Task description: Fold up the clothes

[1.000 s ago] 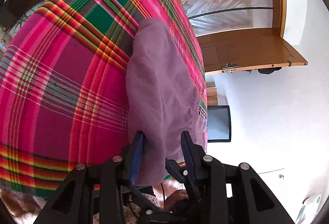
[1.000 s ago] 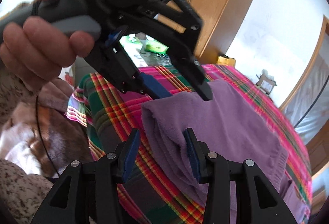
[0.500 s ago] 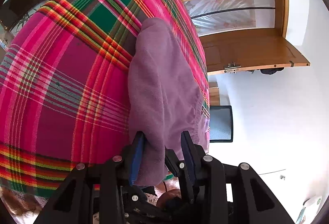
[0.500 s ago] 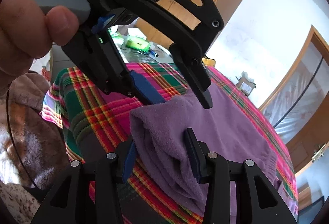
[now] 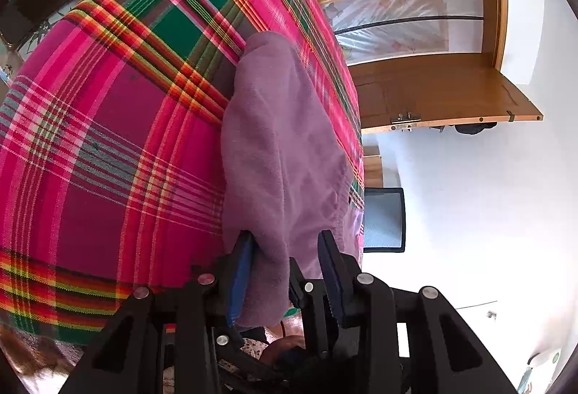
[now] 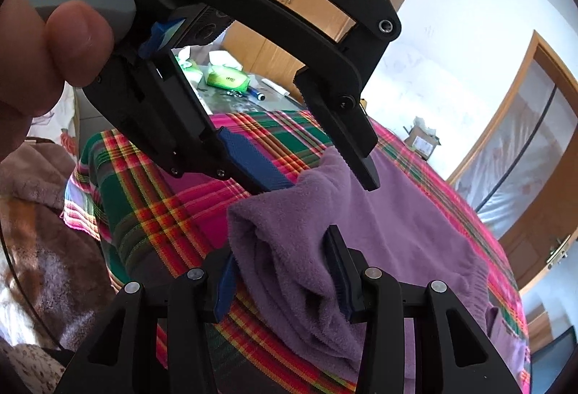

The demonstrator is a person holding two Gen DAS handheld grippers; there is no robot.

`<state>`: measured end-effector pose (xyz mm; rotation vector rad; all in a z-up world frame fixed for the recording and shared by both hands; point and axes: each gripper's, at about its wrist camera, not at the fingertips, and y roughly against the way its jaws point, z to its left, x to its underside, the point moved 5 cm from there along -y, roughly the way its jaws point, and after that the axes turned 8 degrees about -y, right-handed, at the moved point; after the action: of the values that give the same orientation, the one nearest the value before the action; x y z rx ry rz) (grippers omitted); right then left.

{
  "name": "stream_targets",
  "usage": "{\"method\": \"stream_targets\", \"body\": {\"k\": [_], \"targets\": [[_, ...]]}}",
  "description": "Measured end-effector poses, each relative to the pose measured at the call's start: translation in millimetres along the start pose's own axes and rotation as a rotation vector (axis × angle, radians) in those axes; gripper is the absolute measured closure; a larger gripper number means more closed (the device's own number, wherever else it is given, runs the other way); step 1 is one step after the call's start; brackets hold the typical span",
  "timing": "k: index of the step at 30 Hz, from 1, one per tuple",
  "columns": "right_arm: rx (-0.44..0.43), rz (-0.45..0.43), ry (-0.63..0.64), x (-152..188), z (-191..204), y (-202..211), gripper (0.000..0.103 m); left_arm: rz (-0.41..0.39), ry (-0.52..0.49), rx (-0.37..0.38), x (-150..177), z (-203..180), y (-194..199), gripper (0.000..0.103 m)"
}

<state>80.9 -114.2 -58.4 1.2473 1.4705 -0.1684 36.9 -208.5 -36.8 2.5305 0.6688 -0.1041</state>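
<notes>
On the bench draped in a pink-and-green plaid cloth (image 5: 108,148), a purple fleece garment (image 5: 281,141) lies folded lengthwise. The left tool (image 5: 285,267) has a bunched end of it between its blue pads, apparently gripped. The right tool (image 6: 285,271) straddles the opposite bunched end, its jaws closing on the fleece. A hand (image 6: 54,47) holds the left tool.
</notes>
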Motion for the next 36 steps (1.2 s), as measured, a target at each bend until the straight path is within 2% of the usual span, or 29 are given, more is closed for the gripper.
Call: {"method": "stream_targets", "body": {"k": [1,4,10,15,17,19,22,24,26,31,33,36], "targets": [[0.004,-0.004,-0.003,-0.2,-1.7,0.6,0.069,-0.001,-0.001,0.001,-0.2,0.1,0.7,0.066],[0.007,-0.022,-0.041,-2.9,-12.2,3.1,0.082,-0.015,0.005,0.009,-2.2,1.3,6.0,0.066],[-0.012,-0.034,-0.057,-5.4,-18.8,5.5,0.089,-0.090,0.042,0.003,-16.8,8.2,18.7,0.060],[-0.032,-0.052,-0.086,-4.3,-28.0,14.7,0.090,-0.106,0.040,-0.053,-40.2,12.3,10.6,0.057],[-0.039,-0.056,-0.087,-8.3,-28.9,15.8,0.090,-0.083,0.026,-0.075,-49.7,10.7,-1.2,0.057],[-0.043,-0.062,-0.086,-11.7,-31.7,18.1,0.090,-0.081,0.066,-0.090,-56.9,15.3,-6.2,0.057],[-0.059,-0.077,-0.098,-10.7,-32.6,22.6,0.091,-0.041,0.018,-0.100,-67.6,12.3,-20.0,0.057],[-0.067,-0.087,-0.103,-12.2,-32.6,23.3,0.091,-0.008,0.059,-0.094,-75.4,16.5,-29.4,0.057],[-0.064,-0.095,-0.096,-14.8,-31.2,24.5,0.091,-0.025,0.081,-0.085,-81.0,18.3,-30.2,0.057],[-0.083,-0.105,-0.109,-14.9,-36.8,26.1,0.091,-0.023,0.090,-0.092,-97.5,18.8,-37.3,0.061],[-0.093,-0.108,-0.122,-15.0,-40.5,26.5,0.091,-0.003,0.073,-0.103,-97.9,16.2,-42.1,0.067],[-0.107,-0.112,-0.138,-13.8,-40.5,29.7,0.091,0.006,0.099,-0.108,-99.0,21.7,-40.9,0.075]]}}
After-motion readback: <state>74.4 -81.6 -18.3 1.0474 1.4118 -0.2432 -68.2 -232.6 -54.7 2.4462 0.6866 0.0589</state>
